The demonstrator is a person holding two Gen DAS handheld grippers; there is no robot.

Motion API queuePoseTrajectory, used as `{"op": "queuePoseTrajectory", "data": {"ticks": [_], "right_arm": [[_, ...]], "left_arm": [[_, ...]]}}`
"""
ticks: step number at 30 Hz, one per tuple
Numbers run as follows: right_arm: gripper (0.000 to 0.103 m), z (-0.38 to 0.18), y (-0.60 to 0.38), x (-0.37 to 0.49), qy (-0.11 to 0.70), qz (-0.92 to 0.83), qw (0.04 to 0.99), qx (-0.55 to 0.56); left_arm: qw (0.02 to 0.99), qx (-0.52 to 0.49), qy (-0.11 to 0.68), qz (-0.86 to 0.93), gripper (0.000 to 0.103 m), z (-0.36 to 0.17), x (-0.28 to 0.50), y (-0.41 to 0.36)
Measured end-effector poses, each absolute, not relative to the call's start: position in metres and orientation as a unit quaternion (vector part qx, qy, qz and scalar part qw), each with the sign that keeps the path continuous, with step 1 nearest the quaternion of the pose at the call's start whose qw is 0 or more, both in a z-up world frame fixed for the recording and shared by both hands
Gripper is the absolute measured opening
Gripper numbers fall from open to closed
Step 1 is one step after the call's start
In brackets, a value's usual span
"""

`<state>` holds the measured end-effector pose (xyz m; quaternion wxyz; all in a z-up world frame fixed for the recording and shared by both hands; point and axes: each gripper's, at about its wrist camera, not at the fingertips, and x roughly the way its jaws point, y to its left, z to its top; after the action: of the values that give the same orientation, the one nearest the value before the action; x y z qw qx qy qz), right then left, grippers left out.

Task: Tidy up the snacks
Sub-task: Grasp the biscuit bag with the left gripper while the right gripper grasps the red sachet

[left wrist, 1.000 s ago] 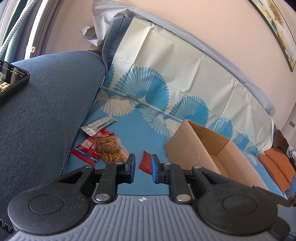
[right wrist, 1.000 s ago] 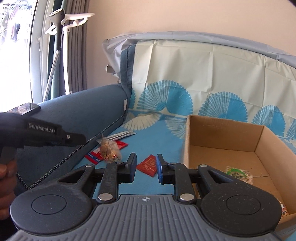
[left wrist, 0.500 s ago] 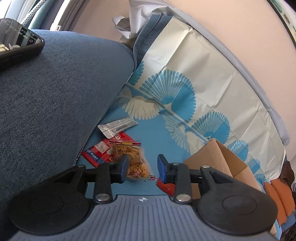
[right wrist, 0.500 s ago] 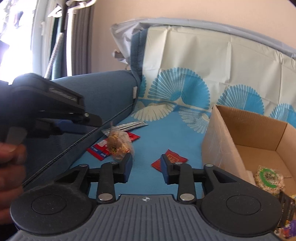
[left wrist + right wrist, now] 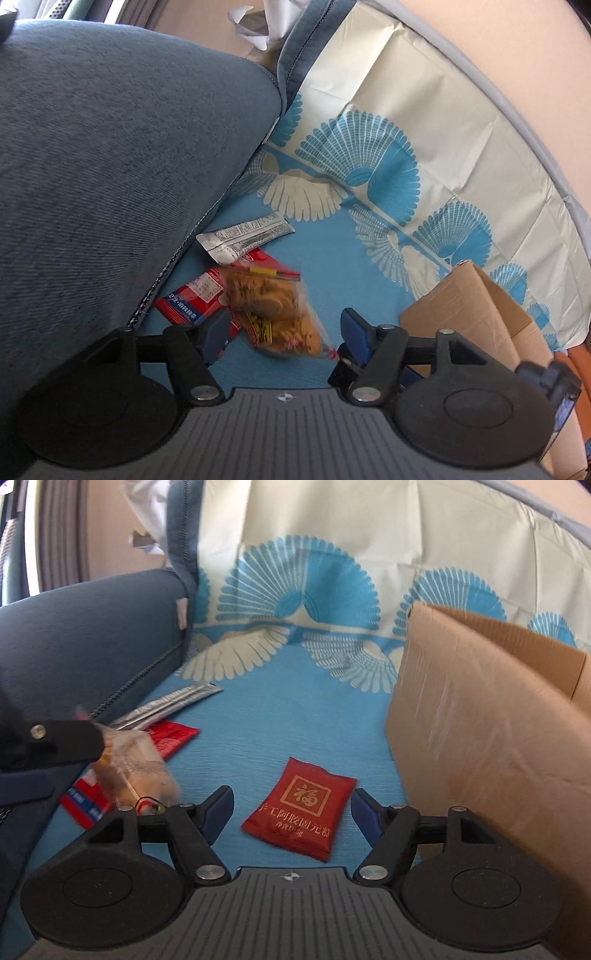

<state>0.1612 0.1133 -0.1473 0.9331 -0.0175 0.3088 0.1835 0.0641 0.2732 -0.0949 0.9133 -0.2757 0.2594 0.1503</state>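
Hovering over the blue cloth-covered sofa seat (image 5: pixel 295 716), both grippers have just been opening. Left gripper (image 5: pixel 284 328): jaws wide, clear bag of brown snacks (image 5: pixel 273 310) lying between them, pads not touching it. The bag covers part of a red-and-blue packet (image 5: pixel 192 295); a silver sachet (image 5: pixel 243 236) lies just beyond, by the armrest (image 5: pixel 110 166). Right gripper (image 5: pixel 291 805): jaws wide, dark red packet (image 5: pixel 303 808) flat between them, untouched. Cardboard box (image 5: pixel 491 716) at the right is cut off; contents hidden.
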Motion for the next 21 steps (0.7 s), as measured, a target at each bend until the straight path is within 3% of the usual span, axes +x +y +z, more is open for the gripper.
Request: {"op": "queuePoseTrajectory", "data": {"ticks": [9,11,13,16,18,21], "right_arm": [[0.073,-0.157,0.115,0.180,0.330,0.169,0.929,0.009],[0.068,-0.157,0.114,0.179,0.329,0.167,0.929,0.011],[0.054,-0.156,0.112,0.180,0.326,0.165,0.931,0.015],[0.045,-0.156,0.110,0.179,0.322,0.169,0.931,0.021],[0.044,-0.156,0.108,0.178,0.319,0.174,0.931,0.026],[0.044,-0.155,0.106,0.174,0.315,0.182,0.931,0.028]], "left_arm": [[0.911,-0.279,0.255,0.167,0.084,-0.109,0.099,0.278],[0.907,-0.283,0.260,0.174,0.084,-0.113,0.108,0.281],[0.901,-0.280,0.277,0.182,0.084,-0.119,0.118,0.282],[0.905,-0.256,0.285,0.184,0.084,-0.123,0.126,0.278],[0.911,-0.240,0.284,0.179,0.072,-0.122,0.127,0.274],[0.920,-0.212,0.278,0.175,0.064,-0.119,0.123,0.268]]}}
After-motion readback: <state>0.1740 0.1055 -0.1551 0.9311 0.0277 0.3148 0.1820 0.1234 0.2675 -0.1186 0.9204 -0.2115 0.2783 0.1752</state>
